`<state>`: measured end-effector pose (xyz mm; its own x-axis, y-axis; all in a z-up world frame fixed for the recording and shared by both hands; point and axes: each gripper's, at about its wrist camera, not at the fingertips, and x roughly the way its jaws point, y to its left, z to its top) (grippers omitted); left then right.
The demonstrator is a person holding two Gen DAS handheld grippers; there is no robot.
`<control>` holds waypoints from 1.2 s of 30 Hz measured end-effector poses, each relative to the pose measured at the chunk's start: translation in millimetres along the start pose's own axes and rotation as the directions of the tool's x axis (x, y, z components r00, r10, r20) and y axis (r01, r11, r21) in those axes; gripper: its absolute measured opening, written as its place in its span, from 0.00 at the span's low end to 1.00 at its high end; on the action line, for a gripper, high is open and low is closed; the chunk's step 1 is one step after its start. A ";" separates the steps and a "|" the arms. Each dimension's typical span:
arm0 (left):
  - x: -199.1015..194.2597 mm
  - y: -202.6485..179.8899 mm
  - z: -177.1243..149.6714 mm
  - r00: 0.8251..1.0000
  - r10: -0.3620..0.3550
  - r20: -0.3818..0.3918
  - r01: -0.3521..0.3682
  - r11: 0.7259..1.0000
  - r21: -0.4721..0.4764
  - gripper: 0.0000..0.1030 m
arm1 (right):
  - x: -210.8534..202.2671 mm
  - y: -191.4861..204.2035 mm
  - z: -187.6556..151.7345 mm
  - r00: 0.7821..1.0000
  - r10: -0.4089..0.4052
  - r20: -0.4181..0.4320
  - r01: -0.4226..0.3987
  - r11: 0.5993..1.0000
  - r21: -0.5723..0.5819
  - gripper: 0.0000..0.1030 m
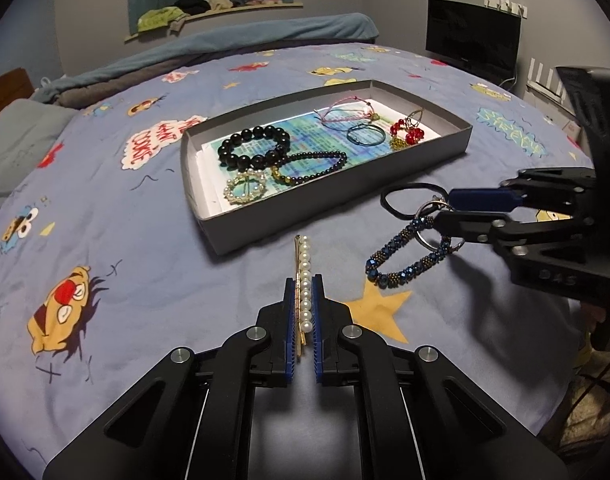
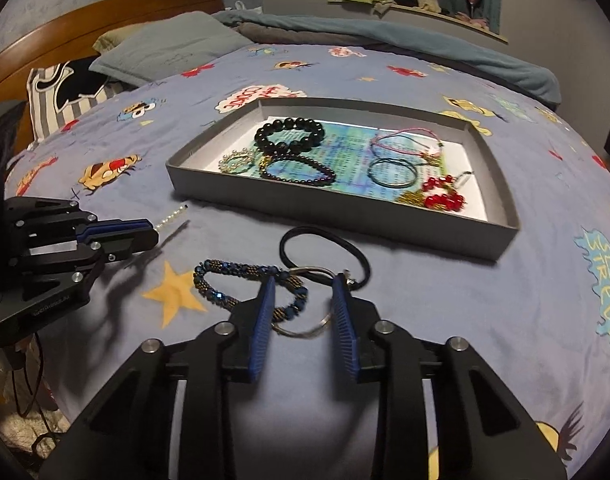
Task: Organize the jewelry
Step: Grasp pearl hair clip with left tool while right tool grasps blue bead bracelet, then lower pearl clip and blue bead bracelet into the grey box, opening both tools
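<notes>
Cartoon-print bedspread [image 1: 105, 208] carries grey tray [image 1: 425, 152], seemingly cardboard.

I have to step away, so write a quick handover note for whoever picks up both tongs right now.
Left tongs: shut on the pearl hair clip, held just above the bedspread, short of the tray.
Right tongs: open, fingers straddling the silver ring and one end of the blue beaded bracelet; nothing gripped.
Black hair tie lies on the bed beside them.
Done: the grey tray already holds the black bead bracelets, pearl ring brooch, cord bracelets, hoop and red bead earrings.
Left: clip, blue bracelet, silver ring and hair tie into the tray.
</notes>
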<state>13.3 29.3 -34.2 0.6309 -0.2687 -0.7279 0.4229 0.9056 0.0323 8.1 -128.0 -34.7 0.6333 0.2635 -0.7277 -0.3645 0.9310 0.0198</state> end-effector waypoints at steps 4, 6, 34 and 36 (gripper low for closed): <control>-0.2 1.3 -1.1 1.000 0.002 -0.002 -0.002 1.000 -0.002 0.08 | 14.1 2.8 1.1 0.999 -0.009 -0.033 0.009 1.000 -0.008 0.22; -0.5 3.1 -0.9 1.000 -0.003 0.000 0.003 1.000 -0.011 0.08 | 20.2 4.6 1.4 0.999 -0.012 -0.050 0.011 1.000 -0.018 0.23; -1.5 21.9 111.1 0.998 -0.015 0.061 0.016 1.000 -0.011 0.08 | -46.1 -33.8 83.9 0.982 -0.025 0.187 0.023 1.000 0.012 0.07; 8.6 24.8 124.3 0.998 -0.020 0.063 0.021 1.000 -0.009 0.08 | -42.3 -41.1 93.5 0.981 -0.024 0.193 0.019 0.999 0.029 0.07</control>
<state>110.0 8.6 45.4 0.6617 -0.3069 -0.6840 0.4299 0.9028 0.0109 60.2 -153.7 59.4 0.7619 0.2846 -0.5818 -0.3322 0.9428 0.0261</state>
